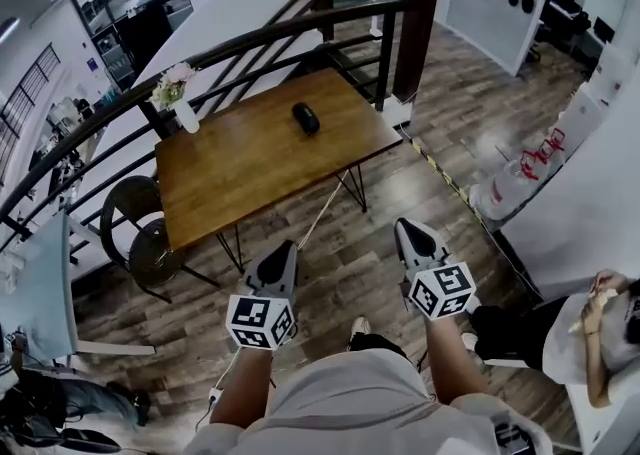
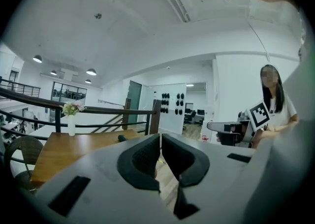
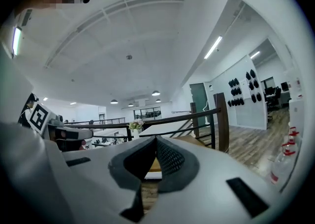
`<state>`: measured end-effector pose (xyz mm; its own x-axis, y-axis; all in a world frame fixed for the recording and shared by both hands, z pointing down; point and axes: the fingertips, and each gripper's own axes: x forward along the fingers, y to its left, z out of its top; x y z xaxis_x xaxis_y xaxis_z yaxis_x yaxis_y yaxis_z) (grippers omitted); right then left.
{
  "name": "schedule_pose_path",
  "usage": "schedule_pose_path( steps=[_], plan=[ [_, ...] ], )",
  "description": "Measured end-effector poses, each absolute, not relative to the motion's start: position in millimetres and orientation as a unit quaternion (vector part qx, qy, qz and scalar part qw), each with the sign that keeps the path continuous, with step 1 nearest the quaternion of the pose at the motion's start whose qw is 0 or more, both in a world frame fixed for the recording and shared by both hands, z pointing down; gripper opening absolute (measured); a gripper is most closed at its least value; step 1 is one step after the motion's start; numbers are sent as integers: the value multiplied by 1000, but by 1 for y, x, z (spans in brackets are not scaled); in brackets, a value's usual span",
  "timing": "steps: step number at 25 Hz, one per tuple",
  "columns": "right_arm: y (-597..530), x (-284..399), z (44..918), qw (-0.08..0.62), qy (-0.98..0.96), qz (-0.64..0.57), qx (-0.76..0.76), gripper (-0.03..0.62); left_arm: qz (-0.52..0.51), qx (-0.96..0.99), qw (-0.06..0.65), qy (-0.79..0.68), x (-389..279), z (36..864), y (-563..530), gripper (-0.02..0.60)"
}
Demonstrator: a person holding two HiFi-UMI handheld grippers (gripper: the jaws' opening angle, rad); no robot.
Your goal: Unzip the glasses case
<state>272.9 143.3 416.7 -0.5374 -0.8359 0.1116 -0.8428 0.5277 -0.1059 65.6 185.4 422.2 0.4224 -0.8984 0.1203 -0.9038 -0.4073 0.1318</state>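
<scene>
A small black glasses case (image 1: 306, 118) lies on the far part of a wooden table (image 1: 240, 168); it shows as a dark lump (image 2: 121, 138) in the left gripper view. My left gripper (image 1: 284, 249) hovers over the floor short of the table's near edge, shut and holding nothing. My right gripper (image 1: 406, 228) is level with it to the right, also shut and empty. Both point towards the table, well away from the case. The left gripper's jaws (image 2: 161, 137) meet at the tips, and so do the right gripper's jaws (image 3: 155, 140).
A white vase of flowers (image 1: 178, 101) stands at the table's far left corner. A dark railing (image 1: 300, 28) runs behind the table. A round wicker chair (image 1: 150, 238) sits left of it. A seated person (image 1: 575, 328) is at the right, with water bottles (image 1: 520, 178) beyond.
</scene>
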Motion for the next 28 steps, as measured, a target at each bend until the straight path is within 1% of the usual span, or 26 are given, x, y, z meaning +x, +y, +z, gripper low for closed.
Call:
schedule_pose_path(
  steps=[5,11,15,21,24,28],
  plan=[
    [80,300,404,20,-878,68,473,52,9,838,83,-540,95,408,125,23],
    [18,317,415,26,-886,78,457,52,9,822,94,-561,107,418,72,23],
    [-5,323,425,36,-888,88,450,52,14,821,104,-561,117,423,39,23],
    [-45,347,435,48,-871,95,480,52,15,840,108,-532,137,432,-16,23],
    [-69,346,436,52,-861,95,496,52,13,850,111,-515,137,436,-48,23],
    [-106,327,441,67,-852,94,510,52,10,862,115,-494,126,441,-93,23]
  ],
)
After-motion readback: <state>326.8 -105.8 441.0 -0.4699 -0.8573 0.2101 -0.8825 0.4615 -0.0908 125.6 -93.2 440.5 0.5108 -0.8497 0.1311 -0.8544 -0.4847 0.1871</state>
